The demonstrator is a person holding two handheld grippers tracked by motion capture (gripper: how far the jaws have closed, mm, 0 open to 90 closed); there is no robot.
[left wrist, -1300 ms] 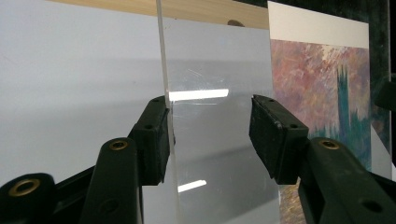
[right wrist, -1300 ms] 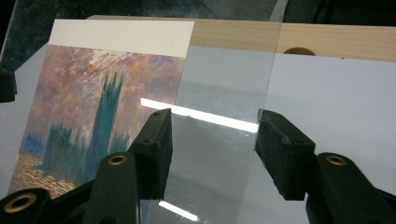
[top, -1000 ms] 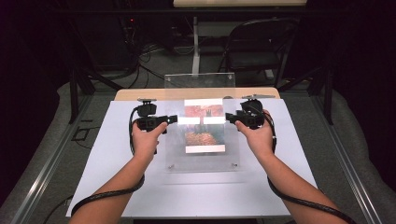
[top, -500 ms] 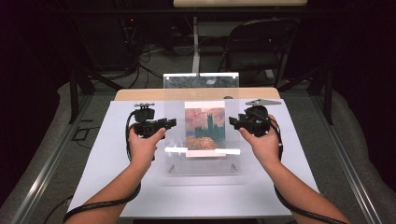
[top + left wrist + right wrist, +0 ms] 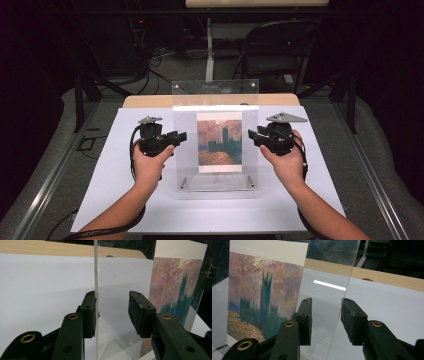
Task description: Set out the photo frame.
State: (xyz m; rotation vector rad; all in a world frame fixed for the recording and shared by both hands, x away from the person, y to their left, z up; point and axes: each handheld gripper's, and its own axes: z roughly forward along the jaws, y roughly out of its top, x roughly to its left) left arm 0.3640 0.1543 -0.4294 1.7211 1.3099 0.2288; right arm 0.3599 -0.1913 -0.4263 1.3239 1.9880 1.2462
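I had the clear panel [image 5: 215, 145] standing upright near the middle of the white mat [image 5: 100, 200], with the print [image 5: 219, 142] flat against it and facing me. Its long axis ran up and down, and its width went across the table, so its two side edges pointed at my two hands.

The left gripper [image 5: 176, 139] was at the left edge of the panel and the right gripper [image 5: 253, 137] at the right edge, about the same height and equally near. In the left gripper view the thin edge [image 5: 96, 277] stood between the jaws; one pad [image 5: 89, 312] seemed to touch it already, the other pad [image 5: 137, 312] was well apart. In the right gripper view the edge [image 5: 348, 285] also stood between the jaws, just beside the one pad [image 5: 352, 320]. Both pairs of jaws had just been closing (not yet clamped, I judged), so neither held the panel. The next squeeze had to stay square to the sheet.
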